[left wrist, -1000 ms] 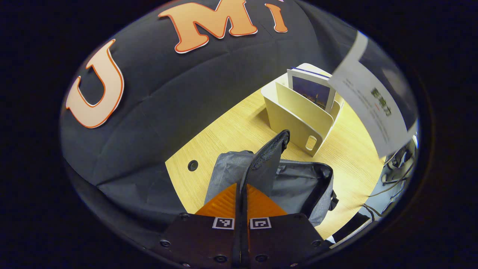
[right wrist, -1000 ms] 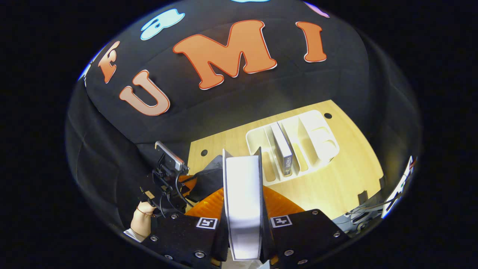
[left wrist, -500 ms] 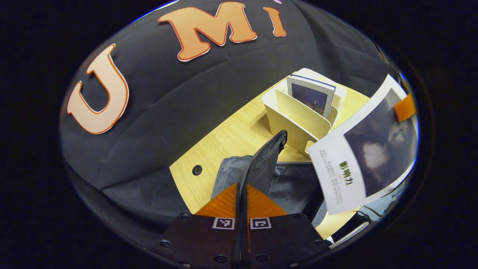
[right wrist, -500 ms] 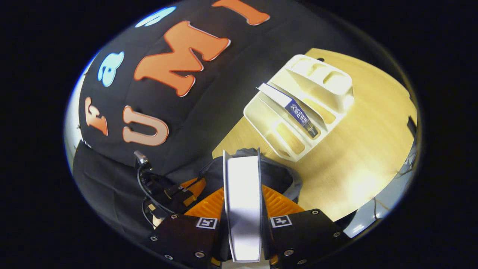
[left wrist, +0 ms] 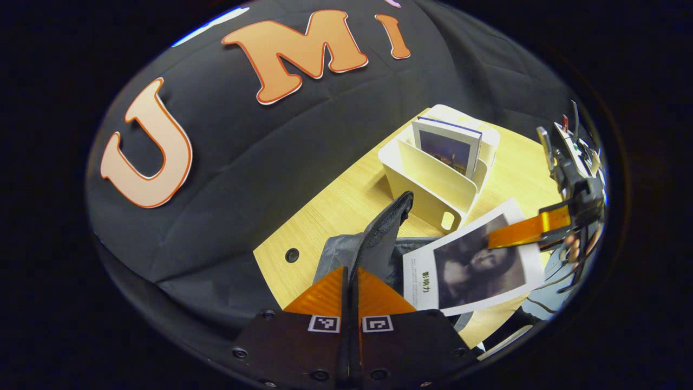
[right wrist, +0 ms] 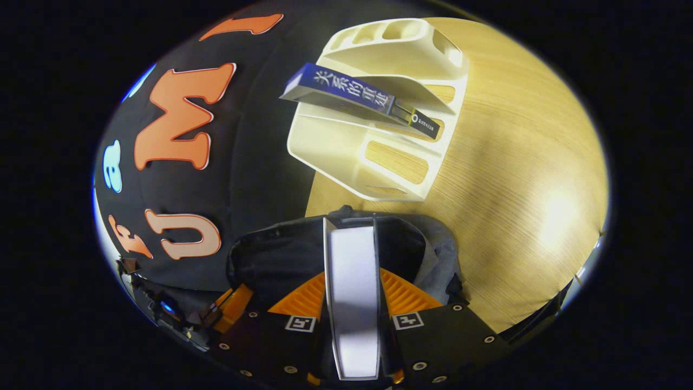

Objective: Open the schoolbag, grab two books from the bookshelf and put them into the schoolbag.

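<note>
The right tool (right wrist: 351,281), clamped on a book (right wrist: 353,303), hangs directly above the schoolbag's (right wrist: 281,260) open mouth, book's long axis pointing down into it. The left tool (left wrist: 351,287) pinches the schoolbag's flap (left wrist: 387,227) upright beside it.

Wooden table (right wrist: 520,179) carries schoolbag (left wrist: 346,252) and bookshelf (right wrist: 373,135).

Grey schoolbag (left wrist: 346,252) — cream bookshelf (right wrist: 379,108) — blue-spined book (right wrist: 352,97).

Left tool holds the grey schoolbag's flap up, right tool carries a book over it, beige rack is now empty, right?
Not empty: the right gripper view shows one blue-spined book standing in the beige plastic rack. The rest holds.
</note>
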